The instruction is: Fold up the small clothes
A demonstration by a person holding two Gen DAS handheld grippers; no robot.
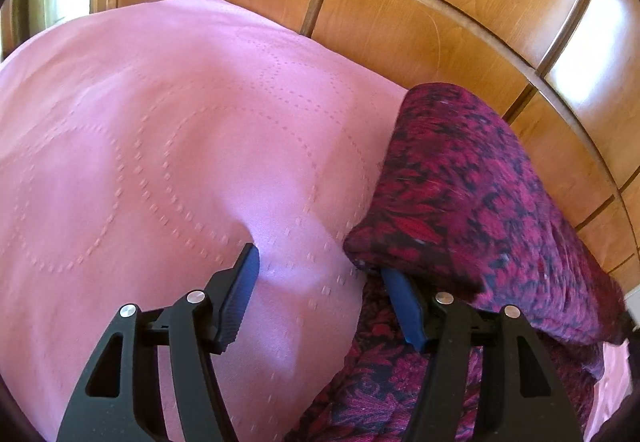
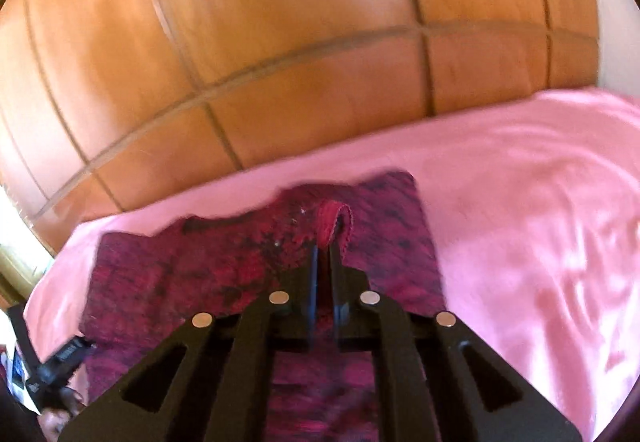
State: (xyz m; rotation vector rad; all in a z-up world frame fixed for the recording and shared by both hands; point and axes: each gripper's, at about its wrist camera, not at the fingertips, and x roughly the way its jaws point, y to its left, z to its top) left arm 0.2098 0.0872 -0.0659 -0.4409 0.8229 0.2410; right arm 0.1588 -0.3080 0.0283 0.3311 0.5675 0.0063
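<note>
My right tongs (image 2: 325, 242) pinch the hem of the soft, floppy garment (image 2: 224, 266); my left tongs (image 1: 320, 266) stand open, one finger under its fold on the bed (image 1: 140, 129); edges give the best hold.

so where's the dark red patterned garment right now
The dark red patterned garment lies on the pink bedspread beside the wooden wardrobe, its edge pinched in the right gripper.

My left wrist camera looks steeply down along its fingers, close over the pink bedspread (image 1: 160, 145) toward the wooden wardrobe (image 1: 440, 1). My right wrist camera tilts less steeply, facing the same wardrobe. Both views share the patterned garment (image 2: 224, 266).
</note>
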